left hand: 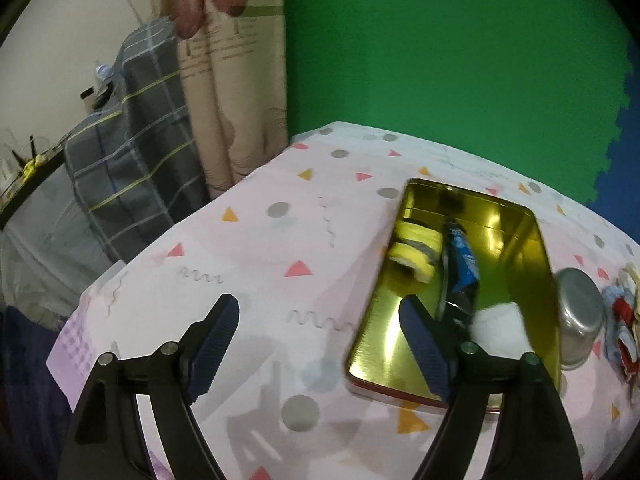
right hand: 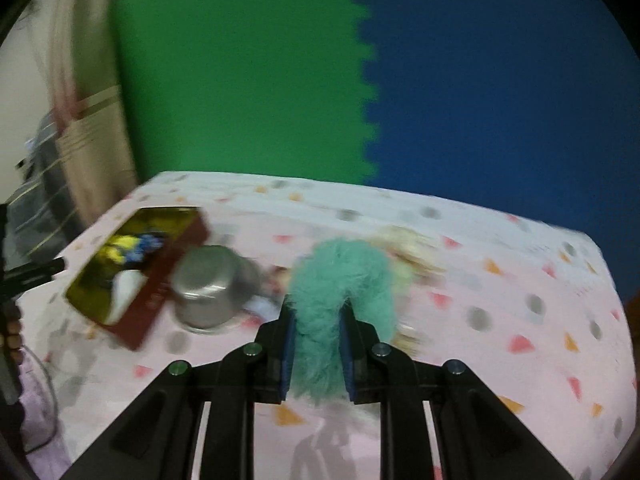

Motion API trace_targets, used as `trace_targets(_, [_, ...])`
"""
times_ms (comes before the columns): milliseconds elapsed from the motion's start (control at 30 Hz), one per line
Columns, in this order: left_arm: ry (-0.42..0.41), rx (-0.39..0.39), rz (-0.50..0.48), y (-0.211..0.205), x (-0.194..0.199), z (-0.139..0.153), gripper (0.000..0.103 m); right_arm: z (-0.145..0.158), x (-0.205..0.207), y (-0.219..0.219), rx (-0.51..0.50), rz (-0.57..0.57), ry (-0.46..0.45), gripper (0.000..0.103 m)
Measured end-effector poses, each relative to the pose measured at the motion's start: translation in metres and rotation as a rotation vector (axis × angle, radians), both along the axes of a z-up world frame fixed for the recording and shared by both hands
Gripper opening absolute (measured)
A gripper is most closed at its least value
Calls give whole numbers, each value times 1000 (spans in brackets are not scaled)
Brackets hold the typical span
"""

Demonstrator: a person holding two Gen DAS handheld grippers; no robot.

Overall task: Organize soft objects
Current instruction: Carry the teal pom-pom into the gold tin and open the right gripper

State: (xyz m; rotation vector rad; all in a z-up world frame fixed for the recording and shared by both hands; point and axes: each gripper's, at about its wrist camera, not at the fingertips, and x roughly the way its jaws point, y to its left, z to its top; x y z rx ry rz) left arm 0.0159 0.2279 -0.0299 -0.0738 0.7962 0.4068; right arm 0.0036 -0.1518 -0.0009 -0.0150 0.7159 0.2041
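My right gripper is shut on a fluffy teal scrunchie and holds it above the patterned tablecloth. A gold tin box with red sides lies on the table; it also shows in the right wrist view at the left. Inside it are a yellow rolled soft item, a blue patterned one and a white one. My left gripper is open and empty, just left of the tin's near corner.
An upturned steel cup stands right of the tin, also in the right wrist view. A pile of colourful soft items lies beyond it. A pale yellow fluffy item lies behind the scrunchie. Curtain and checked bedding stand at the left.
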Motion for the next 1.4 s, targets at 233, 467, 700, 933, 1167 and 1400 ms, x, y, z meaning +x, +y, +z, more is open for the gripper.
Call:
trace_targets(233, [15,-67,76,31,0,-6,80,-1,13,93,10,194,13,19])
trace_targets(467, [10,-79,82,35,1,-9,80,-9,31,161,-11,318,26,19])
trace_targets(700, [1,-110,81,39,1,-9,80,-21,51,208,-34,382,45,19])
trace_targets(933, [-1,-93,38,28,3,-10,80,-44,75,228,-52,388,98,19])
trace_targets(1167, [-27,-110,14,23,2,-7,80,-49,79,233,-51,400,108,33])
trace_targets(1400, [-25,-121,-1,20,2,-8,80,-39,69,221,-32,387,88,43])
